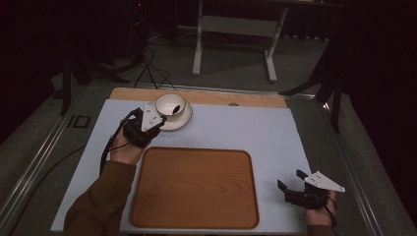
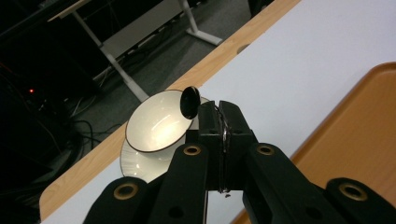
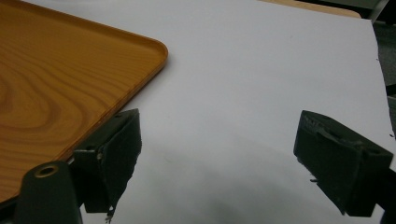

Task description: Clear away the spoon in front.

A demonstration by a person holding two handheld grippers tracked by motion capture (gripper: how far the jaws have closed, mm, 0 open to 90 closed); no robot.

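- The left gripper (image 2: 223, 112) has its jaws pressed together on the thin rim of the saucer (image 2: 140, 163), whose edge shows as a bright line between the pads.
- A white cup (image 2: 156, 121) with a dark handle sits on that saucer, at the far left of the white mat (image 1: 236, 130), just beyond the wooden tray (image 1: 194, 187).
- The right gripper (image 3: 215, 158) has its jaws spread wide with nothing between them, above bare mat beside the tray's right edge.
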